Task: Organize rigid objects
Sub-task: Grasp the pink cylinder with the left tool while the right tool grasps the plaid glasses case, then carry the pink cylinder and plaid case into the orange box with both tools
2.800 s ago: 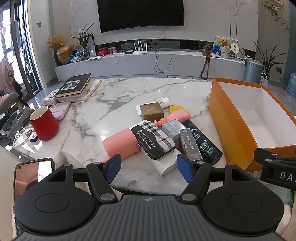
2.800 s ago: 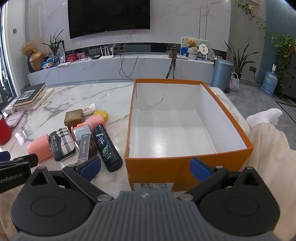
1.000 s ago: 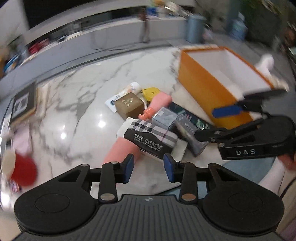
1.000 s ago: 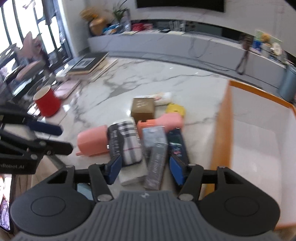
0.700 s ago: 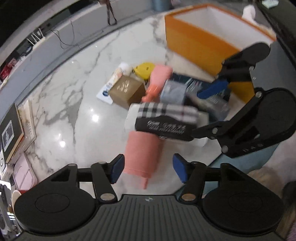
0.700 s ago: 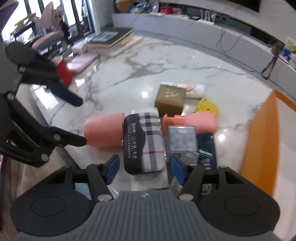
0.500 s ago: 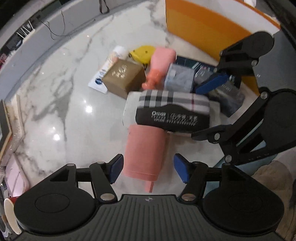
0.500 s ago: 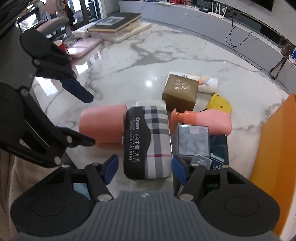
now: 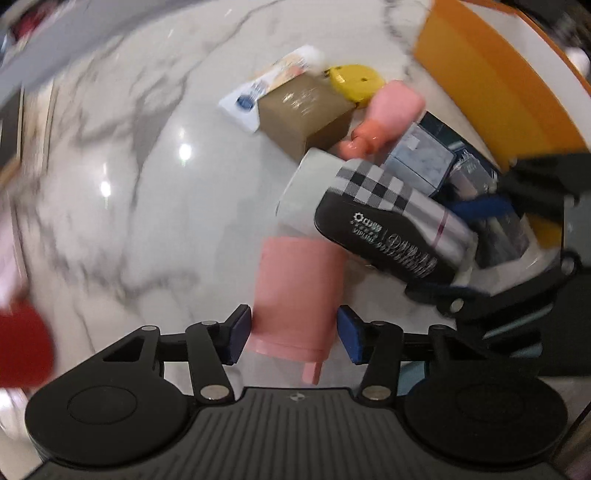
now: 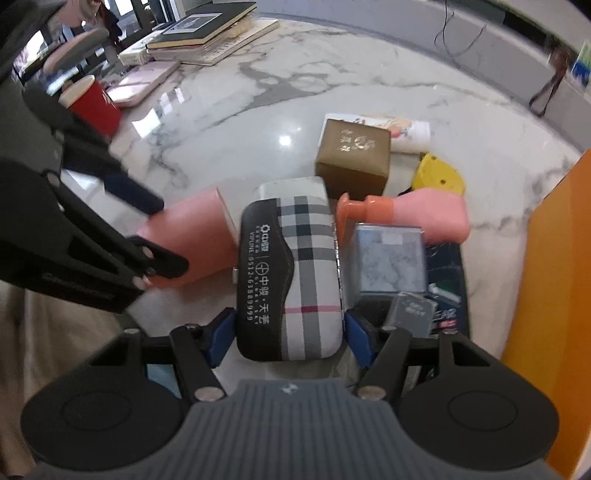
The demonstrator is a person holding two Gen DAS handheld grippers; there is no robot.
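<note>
A pile of small rigid things lies on the marble table beside an orange box (image 9: 491, 85). My left gripper (image 9: 294, 334) points straight down over a pink cylindrical case (image 9: 299, 291). Its jaws are closing, the case's near end sits between the pads, and a thin gap shows on the right side. My right gripper (image 10: 290, 334) straddles the near end of a plaid glasses case (image 10: 291, 273). Its blue pads lie against both long sides. The plaid case rests on a white box (image 9: 310, 184).
Behind the plaid case are a brown gift box (image 10: 354, 155), a yellow piece (image 10: 437, 173), a pink bottle with an orange cap (image 10: 424, 218), a grey box (image 10: 388, 258) and dark cartons. A red mug (image 10: 96, 107) and stacked books (image 10: 207, 29) stand far left.
Both grippers have come down onto the pile. The left opened wide, then narrowed around the pink case. The right has settled around the plaid case's end.
</note>
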